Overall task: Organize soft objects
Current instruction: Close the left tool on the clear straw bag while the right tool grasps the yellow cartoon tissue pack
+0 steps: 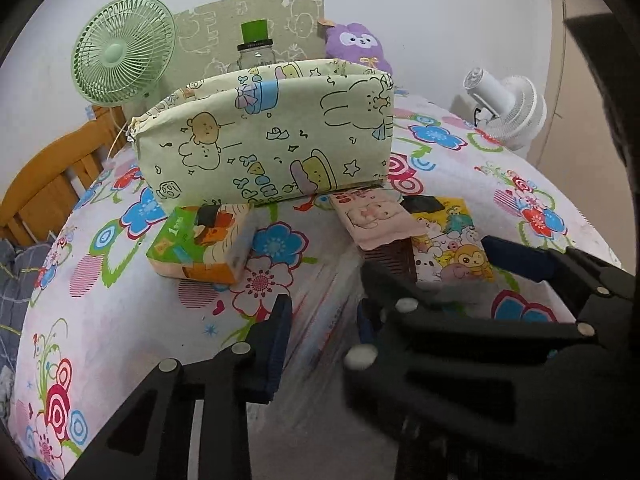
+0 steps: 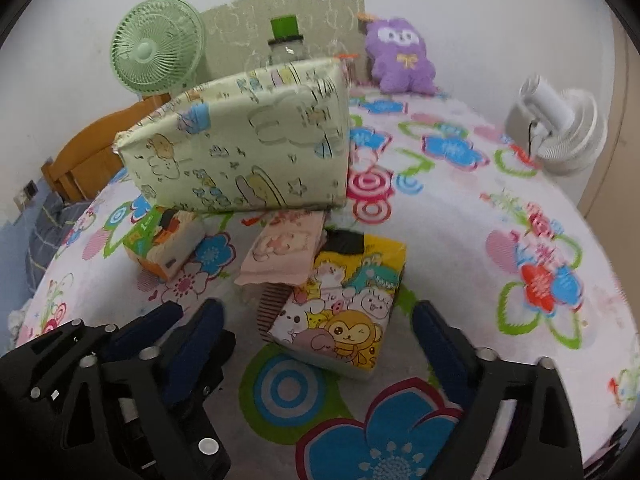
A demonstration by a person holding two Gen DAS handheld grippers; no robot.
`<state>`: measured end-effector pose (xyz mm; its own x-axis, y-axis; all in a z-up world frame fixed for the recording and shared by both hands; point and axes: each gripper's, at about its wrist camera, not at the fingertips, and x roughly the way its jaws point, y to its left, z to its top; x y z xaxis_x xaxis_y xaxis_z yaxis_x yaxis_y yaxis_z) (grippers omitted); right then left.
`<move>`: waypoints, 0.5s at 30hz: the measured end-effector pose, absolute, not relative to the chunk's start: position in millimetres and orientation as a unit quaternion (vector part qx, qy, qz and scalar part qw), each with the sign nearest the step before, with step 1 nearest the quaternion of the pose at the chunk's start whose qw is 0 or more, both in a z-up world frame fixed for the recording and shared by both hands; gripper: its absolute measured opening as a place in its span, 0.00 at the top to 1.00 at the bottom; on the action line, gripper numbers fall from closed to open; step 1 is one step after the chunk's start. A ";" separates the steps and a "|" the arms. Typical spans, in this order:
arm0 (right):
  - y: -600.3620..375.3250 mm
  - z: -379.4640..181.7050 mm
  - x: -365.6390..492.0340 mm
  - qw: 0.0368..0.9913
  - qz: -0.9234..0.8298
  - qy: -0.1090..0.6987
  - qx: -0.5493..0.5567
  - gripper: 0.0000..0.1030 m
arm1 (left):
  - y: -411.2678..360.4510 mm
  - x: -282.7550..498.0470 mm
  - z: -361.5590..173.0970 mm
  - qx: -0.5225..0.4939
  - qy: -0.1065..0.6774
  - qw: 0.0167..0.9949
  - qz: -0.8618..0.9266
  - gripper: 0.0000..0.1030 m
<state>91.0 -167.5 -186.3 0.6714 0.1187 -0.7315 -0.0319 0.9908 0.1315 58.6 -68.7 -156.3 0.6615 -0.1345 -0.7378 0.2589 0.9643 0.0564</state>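
1. Nearest the front edge of the flowered bedspread (image 2: pixel 500 184): left gripper (image 1: pixel 324 336), fingers narrowly parted, nothing between them, only bare bedspread.
2. Right gripper (image 2: pixel 320 344) beside it, fingers spread wide, either side of the near end of the yellow cartoon tissue pack (image 2: pixel 344 304); pads not touching it.
3. Pink tissue pack (image 2: pixel 284 256) lies tilted on the yellow pack's far-left edge.
4. Green-orange tissue pack (image 1: pixel 200 240) sits apart, toward the left edge.
5. Behind them: pale green fabric storage box (image 1: pixel 268 136), open top.
6. Far edge by the wall: green fan (image 1: pixel 120 52), green-capped jar (image 1: pixel 256 48), purple plush toy (image 2: pixel 400 56); white fan (image 2: pixel 560 128) at the right edge.
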 end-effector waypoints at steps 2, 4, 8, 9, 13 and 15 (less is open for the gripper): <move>-168.5 -186.6 91.5 0.915 0.026 0.401 0.039 0.26 | -68.1 59.2 -156.0 0.076 0.399 0.908 -0.107 0.68; -169.7 -186.4 92.2 0.915 0.023 0.402 0.038 0.31 | -68.3 58.8 -156.0 0.074 0.399 0.908 -0.105 0.68; -172.9 -185.6 89.7 0.915 0.021 0.402 0.042 0.43 | -70.9 57.7 -155.4 0.075 0.400 0.908 -0.100 0.73; -173.4 -185.3 88.0 0.914 0.024 0.401 0.046 0.45 | -71.3 57.3 -154.9 0.074 0.400 0.908 -0.100 0.73; -172.6 -182.9 82.4 0.915 0.033 0.400 0.050 0.49 | -72.2 54.1 -153.5 0.071 0.402 0.907 -0.100 0.77; -171.5 -181.1 79.2 0.915 0.036 0.399 0.051 0.50 | -71.7 51.8 -152.8 0.069 0.399 0.909 -0.095 0.79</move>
